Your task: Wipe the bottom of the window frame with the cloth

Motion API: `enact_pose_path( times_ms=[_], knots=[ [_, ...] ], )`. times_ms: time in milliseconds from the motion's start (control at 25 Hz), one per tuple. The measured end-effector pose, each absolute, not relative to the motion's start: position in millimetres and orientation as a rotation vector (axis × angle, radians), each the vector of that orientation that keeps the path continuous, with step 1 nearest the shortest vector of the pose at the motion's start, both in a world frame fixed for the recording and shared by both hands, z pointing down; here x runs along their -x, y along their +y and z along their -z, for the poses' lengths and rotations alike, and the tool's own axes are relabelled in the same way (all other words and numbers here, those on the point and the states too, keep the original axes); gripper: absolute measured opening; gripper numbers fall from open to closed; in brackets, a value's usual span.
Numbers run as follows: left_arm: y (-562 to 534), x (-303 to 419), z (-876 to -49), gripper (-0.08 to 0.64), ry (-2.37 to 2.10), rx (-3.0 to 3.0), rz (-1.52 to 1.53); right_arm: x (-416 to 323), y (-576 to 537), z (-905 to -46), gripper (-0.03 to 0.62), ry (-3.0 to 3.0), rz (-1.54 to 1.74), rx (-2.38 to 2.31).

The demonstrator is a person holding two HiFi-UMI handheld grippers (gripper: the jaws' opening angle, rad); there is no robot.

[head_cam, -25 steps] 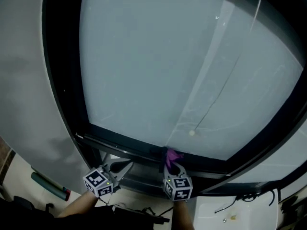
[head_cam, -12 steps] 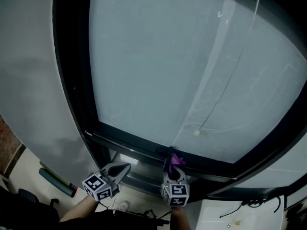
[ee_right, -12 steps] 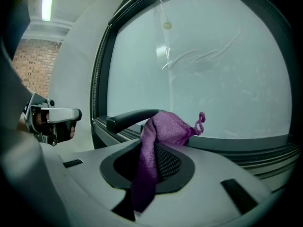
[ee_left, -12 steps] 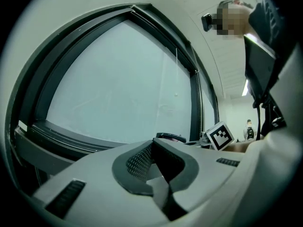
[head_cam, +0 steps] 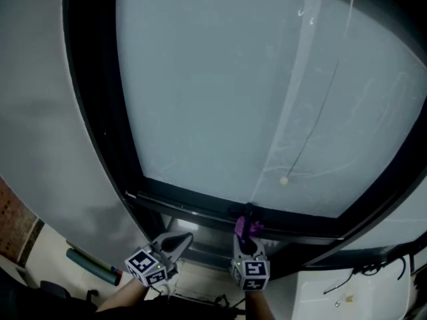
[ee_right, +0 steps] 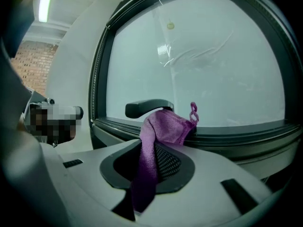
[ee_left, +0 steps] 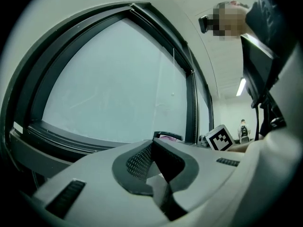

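The window's dark bottom frame rail (head_cam: 200, 205) runs across the lower part of the head view. My right gripper (head_cam: 245, 237) is shut on a purple cloth (head_cam: 244, 226), whose bunched top presses against the rail. In the right gripper view the cloth (ee_right: 163, 126) hangs down between the jaws and touches the bottom frame (ee_right: 236, 137) beside a dark window handle (ee_right: 147, 108). My left gripper (head_cam: 185, 239) hangs left of it below the rail, shut and empty. In the left gripper view its jaws meet with nothing between them (ee_left: 152, 149).
A blind cord ends in a small bead (head_cam: 283, 180) in front of the glass. A white surface with cables (head_cam: 333, 295) lies at the lower right. A dark tube (head_cam: 90, 265) lies on the floor at the lower left, near a brick wall (head_cam: 17, 225).
The head view has drifted, so both grippers sit slightly further right and lower in it. The right gripper keeps the cloth on the bottom rail. The left gripper stays shut.
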State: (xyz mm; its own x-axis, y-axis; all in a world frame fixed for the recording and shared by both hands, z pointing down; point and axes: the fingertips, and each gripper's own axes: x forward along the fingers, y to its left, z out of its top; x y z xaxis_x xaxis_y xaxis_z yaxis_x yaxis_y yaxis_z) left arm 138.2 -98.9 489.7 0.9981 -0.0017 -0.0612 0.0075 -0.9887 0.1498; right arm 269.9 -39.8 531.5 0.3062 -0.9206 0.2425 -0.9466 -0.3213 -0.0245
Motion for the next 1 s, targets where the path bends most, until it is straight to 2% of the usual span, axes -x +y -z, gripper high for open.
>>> enact_pose_path(
  times_ms=[320, 720, 1000],
  knots=[
    [-141.4, -112.9, -486.6, 0.002, 0.133, -3.002, 0.094, -262.8, -59.3, -533.5, 0.075, -1.466, -0.341, -2.666],
    [-158.6, -110.0, -484.3, 0.002, 0.305, -3.009, 0.126, -256.2, -82.1, -517.6, 0.075, -1.382, -0.355, -2.8],
    [-170.0, -98.3, -481.6, 0.002, 0.322, -2.986, 0.144, -274.5, -96.4, -505.1, 0.075, -1.416, -0.52, -2.973]
  ],
)
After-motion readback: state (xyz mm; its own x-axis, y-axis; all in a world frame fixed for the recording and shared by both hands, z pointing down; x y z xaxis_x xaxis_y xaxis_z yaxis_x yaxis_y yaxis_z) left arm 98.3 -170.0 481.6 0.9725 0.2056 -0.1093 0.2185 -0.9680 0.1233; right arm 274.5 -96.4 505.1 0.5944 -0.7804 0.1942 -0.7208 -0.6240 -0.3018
